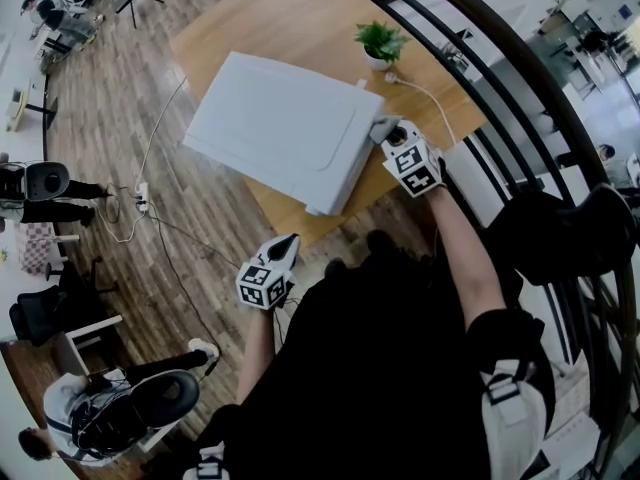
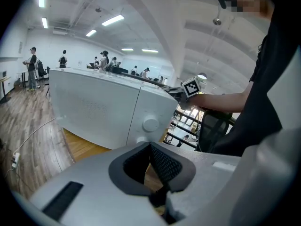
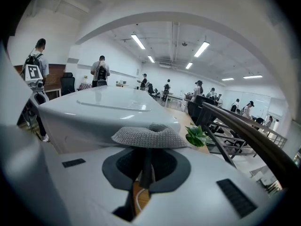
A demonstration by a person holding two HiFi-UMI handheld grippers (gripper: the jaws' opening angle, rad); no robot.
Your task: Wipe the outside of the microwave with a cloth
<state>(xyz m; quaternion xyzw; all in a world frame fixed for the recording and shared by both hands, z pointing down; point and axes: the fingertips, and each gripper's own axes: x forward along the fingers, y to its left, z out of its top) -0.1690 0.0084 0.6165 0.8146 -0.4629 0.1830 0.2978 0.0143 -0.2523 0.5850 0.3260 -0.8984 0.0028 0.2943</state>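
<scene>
Right gripper (image 1: 386, 130) clamps a grey knitted cloth (image 3: 148, 136) against the boxy white microwave (image 1: 280, 128) — left gripper (image 2: 151, 147) jaws clenched, empty.

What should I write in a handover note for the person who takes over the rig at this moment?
Right gripper: shut on the grey cloth, at the far right top corner of the microwave.
Left gripper: shut, empty, held low in front of the microwave, off the wooden table.
Done: the cloth is in the grip and at the microwave.
Left: the pictures do not show which faces are wiped, so wipe the top, sides and front.
</scene>
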